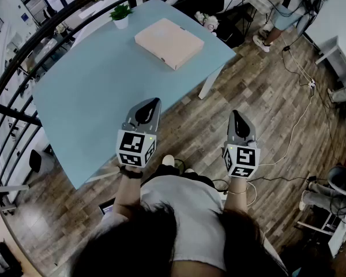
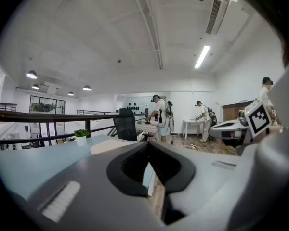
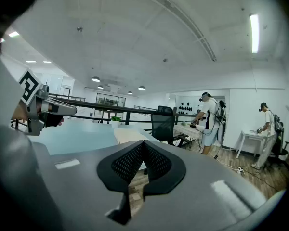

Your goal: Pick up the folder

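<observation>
1 flat beige rectangular folder (image 1: 169,42) lies on the far part of the pale blue bench (image 1: 86,91), near a small green potted plant in a white pot (image 1: 121,15). Nothing touches it. Left tongs (image 1: 151,105) hover over the bench's near edge, clenched, nothing between them. Right tongs (image 1: 235,117) hover over the wooden plank floor (image 1: 265,97) off the bench's side, clenched too, empty. Both well apart from the folder.
</observation>
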`<state>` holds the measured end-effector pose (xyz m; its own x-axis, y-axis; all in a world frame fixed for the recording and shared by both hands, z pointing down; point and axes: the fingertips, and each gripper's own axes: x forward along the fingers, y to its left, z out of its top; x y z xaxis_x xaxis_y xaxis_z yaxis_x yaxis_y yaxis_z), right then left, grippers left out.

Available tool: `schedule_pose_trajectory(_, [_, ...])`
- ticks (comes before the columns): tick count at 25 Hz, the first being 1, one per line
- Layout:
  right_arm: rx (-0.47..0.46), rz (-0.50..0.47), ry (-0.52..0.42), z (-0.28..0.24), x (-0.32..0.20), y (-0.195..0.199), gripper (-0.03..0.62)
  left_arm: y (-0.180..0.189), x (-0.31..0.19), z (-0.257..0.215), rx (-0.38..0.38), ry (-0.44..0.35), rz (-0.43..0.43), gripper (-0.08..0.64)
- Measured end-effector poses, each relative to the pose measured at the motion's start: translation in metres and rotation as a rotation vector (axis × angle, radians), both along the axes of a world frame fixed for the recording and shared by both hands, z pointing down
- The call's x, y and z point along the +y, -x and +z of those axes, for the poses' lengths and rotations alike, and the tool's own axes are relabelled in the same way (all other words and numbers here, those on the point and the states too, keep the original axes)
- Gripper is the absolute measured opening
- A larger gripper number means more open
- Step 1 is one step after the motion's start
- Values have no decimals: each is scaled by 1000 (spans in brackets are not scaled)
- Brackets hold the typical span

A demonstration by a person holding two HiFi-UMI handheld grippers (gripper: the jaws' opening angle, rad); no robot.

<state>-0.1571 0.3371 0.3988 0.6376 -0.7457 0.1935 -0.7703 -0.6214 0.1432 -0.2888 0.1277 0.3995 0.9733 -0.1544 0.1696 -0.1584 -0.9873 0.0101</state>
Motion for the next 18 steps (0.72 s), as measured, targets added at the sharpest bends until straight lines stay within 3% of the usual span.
schedule_pose_trajectory(9, [-8, 54, -61, 4, -12, -1, 4, 0, -22, 15, -10, 8, 38, 57])
schedule_pose_trajectory(18, [-45, 55, -47, 16, -16, 6, 23, -15, -25, 27, -9, 56, 98, 58])
